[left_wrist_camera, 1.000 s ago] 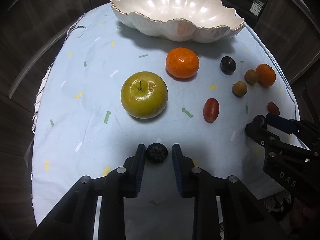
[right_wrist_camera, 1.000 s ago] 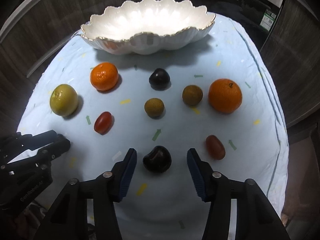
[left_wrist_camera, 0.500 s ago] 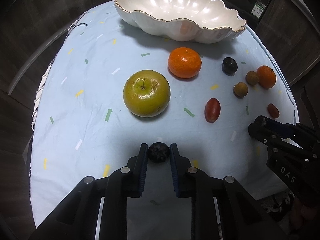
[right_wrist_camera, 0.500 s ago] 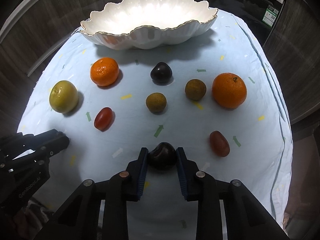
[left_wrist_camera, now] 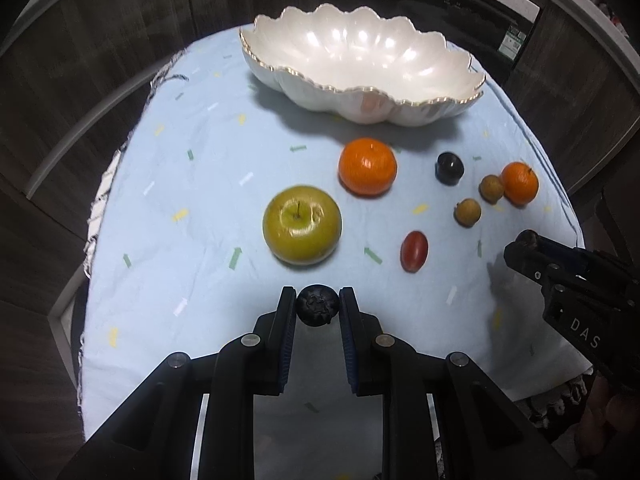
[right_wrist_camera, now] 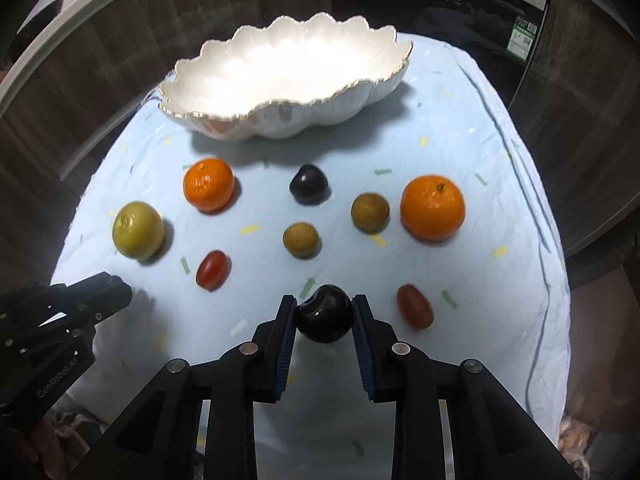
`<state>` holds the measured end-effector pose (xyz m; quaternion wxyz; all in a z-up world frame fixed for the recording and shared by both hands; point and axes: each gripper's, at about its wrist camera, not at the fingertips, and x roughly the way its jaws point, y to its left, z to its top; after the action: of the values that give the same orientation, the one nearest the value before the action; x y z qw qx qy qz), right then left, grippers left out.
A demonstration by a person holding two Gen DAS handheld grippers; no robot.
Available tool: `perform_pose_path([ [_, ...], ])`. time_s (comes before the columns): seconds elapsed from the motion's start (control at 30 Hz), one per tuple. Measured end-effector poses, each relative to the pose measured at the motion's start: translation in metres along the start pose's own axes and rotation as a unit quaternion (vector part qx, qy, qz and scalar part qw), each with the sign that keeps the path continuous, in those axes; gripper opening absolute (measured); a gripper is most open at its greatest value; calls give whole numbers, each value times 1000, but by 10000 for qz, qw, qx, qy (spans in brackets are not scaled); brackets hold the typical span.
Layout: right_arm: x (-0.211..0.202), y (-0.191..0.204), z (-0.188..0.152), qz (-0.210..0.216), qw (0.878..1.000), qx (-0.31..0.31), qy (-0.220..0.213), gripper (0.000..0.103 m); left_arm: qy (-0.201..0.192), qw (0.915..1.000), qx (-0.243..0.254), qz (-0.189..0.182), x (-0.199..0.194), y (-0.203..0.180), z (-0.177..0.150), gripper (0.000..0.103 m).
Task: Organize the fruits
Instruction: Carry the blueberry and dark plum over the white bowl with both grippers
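A small dark berry [left_wrist_camera: 317, 305] is pinched in the left claw [left_wrist_camera: 317, 307] near the tabletop's [left_wrist_camera: 192, 208] front edge; a dark cherry [right_wrist_camera: 324, 313] is pinched in the right claw [right_wrist_camera: 324, 315], also near that edge. Both should be lifted straight up, without extra squeeze on the soft skins, then carried over the rim of the white bowl [left_wrist_camera: 362, 65] at the far edge. A second ago both claws were spread around their fruits; the right claw's jaws have just been closing onto the cherry.
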<state>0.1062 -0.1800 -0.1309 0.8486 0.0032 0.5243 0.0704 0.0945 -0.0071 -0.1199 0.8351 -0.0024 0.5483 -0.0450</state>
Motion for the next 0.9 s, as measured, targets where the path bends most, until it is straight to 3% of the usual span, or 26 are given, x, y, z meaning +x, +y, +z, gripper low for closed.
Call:
perform_pose_path([
  [0.57, -23, -1, 24, -203, 9988, -106, -423, 29, -300, 9993, 181, 99, -17, -4, 20, 22],
  [0.9, -36, 0, 59, -266, 9966, -162, -757, 29, -513, 9986, 95, -39, -27, 2, 51, 22],
])
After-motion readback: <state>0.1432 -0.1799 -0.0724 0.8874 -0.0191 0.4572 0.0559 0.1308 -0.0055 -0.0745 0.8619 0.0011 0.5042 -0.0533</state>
